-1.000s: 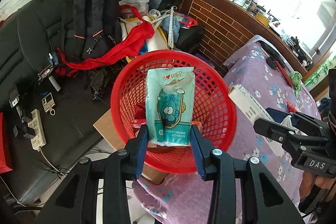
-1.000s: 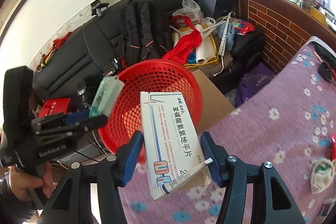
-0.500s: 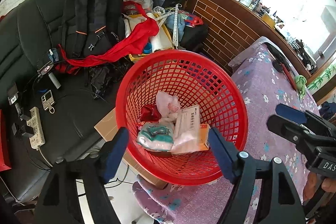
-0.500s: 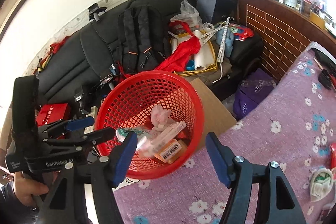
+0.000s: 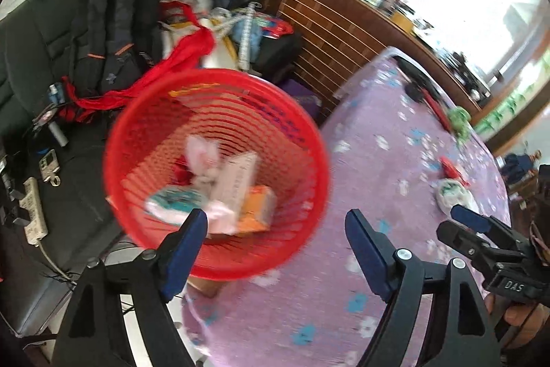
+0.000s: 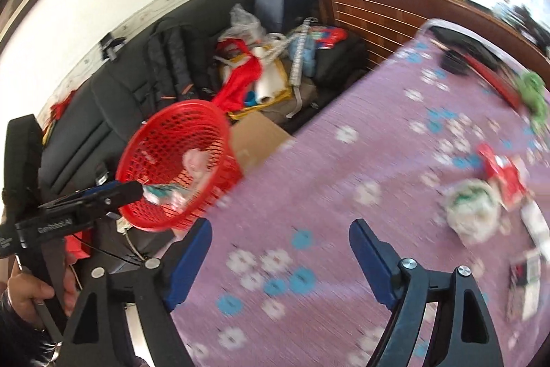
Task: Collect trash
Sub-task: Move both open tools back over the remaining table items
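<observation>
Though motion blur smears most of the left wrist view, the red basket (image 5: 216,174) reads clearly, standing at the edge of the purple flowered tablecloth (image 5: 385,167). Its near rim is partly hidden behind one blue pad of the left gripper (image 5: 276,250), whose jaws have just been opening and now stand wide with nothing between them. Inside the basket lie about four pieces of trash: a teal-and-white packet (image 5: 173,203), a white box (image 5: 237,181), an orange box (image 5: 259,208) and a pink-white crumpled bag (image 5: 202,157); any print on them is too blurred to read. On the cloth farther off sit a white-green wad (image 5: 453,195) and a red wrapper (image 5: 452,167), both soft-edged. At the lower right the right gripper (image 5: 481,229) enters, cut off by the frame, its body marked "DAS", with part of a hand (image 5: 522,315) below it.

From the right wrist view, the right gripper (image 6: 280,250) has likewise just been opening; its two blue pads stand wide apart over bare cloth, holding nothing. The basket (image 6: 178,160) is at the left, off the table's edge, with the left gripper (image 6: 113,191) reaching across its front and hiding part of the contents; a label on that tool is too smeared to read surely. The wad (image 6: 471,205) and red wrapper (image 6: 502,171) lie touching at the right, with more scraps (image 6: 526,277) beside them that I cannot make out. A black sofa (image 6: 113,98) piled with bags fills the background.
</observation>
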Available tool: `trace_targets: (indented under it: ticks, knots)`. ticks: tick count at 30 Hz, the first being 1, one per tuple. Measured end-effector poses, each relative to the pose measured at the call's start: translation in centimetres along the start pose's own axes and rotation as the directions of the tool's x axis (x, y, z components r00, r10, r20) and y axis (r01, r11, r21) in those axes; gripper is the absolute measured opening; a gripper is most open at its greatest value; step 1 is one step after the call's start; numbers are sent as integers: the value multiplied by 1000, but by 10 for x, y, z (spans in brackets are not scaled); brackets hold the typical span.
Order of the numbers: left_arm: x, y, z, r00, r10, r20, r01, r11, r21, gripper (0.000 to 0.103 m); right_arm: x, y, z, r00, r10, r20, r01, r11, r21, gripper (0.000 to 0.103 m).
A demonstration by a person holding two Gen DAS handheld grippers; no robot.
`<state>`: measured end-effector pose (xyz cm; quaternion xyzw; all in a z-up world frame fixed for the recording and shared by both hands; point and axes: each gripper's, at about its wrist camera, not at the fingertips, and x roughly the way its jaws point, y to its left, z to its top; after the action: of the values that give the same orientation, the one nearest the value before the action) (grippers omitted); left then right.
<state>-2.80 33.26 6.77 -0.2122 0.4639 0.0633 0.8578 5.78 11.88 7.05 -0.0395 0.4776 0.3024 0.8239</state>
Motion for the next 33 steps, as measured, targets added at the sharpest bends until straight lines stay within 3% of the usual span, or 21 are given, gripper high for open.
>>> trace_targets:
  ticks: [6,15,18,20,33]
  knots:
    - [8,-54,-4,997,-70,-31,72,994,77,83,-27,-43,-28,998,-66,8,65,995,70,85]
    - [14,-138,-10,987,-149,-67,160,962,221,85,-68,-102,-67,986,-166,22,159,969,189,85]
    - [19,-156,-13,984,-159,-84,176,953,249,91,-80,-118,-79,981,-190,24,180,957,229,88]
    - [21,-167,-16,980,-169,-101,191,945,265,91,-88,-125,-86,979,-201,29,188,949,252,97]
    - [60,-241,-18,969,-148,-198,217,895,390,93,-115,-181,-103,957,-290,32,260,898,354,98]
